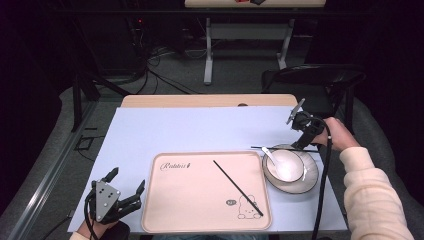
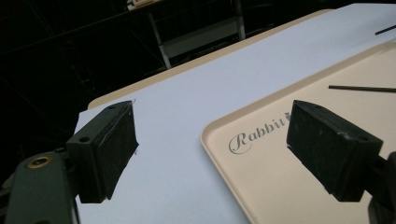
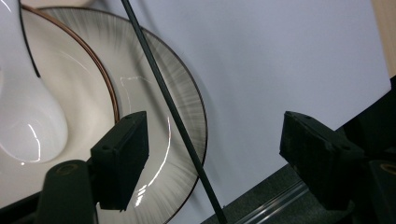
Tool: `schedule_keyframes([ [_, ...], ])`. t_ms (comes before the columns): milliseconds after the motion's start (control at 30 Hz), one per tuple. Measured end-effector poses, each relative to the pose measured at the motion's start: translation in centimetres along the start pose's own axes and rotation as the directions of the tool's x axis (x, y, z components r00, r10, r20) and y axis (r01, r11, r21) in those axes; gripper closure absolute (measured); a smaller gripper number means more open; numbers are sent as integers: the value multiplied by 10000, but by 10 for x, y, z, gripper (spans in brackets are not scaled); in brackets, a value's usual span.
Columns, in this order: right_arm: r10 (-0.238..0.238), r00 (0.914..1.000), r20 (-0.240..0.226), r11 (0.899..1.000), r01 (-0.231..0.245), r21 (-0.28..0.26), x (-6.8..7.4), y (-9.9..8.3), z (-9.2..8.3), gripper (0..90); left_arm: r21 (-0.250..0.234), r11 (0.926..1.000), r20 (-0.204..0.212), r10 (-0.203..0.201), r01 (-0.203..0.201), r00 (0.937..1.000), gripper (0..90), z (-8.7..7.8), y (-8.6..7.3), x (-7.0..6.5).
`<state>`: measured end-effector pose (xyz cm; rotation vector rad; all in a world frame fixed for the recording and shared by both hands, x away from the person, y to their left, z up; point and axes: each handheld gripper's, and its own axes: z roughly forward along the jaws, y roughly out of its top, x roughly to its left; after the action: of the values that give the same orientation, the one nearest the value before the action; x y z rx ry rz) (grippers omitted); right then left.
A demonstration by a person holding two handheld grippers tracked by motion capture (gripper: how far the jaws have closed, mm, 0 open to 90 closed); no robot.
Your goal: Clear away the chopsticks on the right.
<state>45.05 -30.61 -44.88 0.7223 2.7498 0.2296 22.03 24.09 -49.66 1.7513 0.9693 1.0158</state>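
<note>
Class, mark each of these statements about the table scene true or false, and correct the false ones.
1. One black chopstick lies on the beige tray. True.
2. The right gripper is clamped shut on the second chopstick. False: its jaws stand apart, the stick between them but not pressed.
3. The white bowl sits on the plate. True.
4. The left gripper holds a spoon. False: its open jaws hold nothing.
5. The second chopstick lies across the plate's rim. True.
</note>
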Motion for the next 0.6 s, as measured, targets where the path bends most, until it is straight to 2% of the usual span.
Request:
schedule_keyframes([
  [33,48,9999,111,9999,-49,107,1,0,3,273,1,10000,0,0,0,10000,157,0,0,0],
  [67,-116,9999,104,9999,115,105,1,0,4,289,11,10000,-1,4,-4,10000,157,0,0,0],
  [133,-69,9999,-122,9997,72,213,4,0,10,321,4,10000,3,14,-14,10000,157,0,0,0],
  [200,-355,9990,-268,9987,364,344,5,0,16,349,1,10000,2,5,-5,10000,157,0,0,0],
  [333,-571,9978,-333,9966,590,569,7,-1,28,502,17,10000,21,42,-42,10000,157,0,0,0],
  [367,-548,9975,-445,9964,575,621,8,-1,30,558,21,10000,20,42,-42,10000,157,0,0,0],
  [400,-748,9952,-635,9955,782,532,8,-2,31,573,16,10000,16,29,-29,10000,157,0,0,0],
  [433,-677,9957,-633,9959,713,565,9,-2,33,617,10,10000,13,13,-13,10000,157,0,0,0],
  [600,-840,9929,-844,9937,898,677,8,-3,38,677,15,10000,20,42,-42,10000,157,0,0,0],
])
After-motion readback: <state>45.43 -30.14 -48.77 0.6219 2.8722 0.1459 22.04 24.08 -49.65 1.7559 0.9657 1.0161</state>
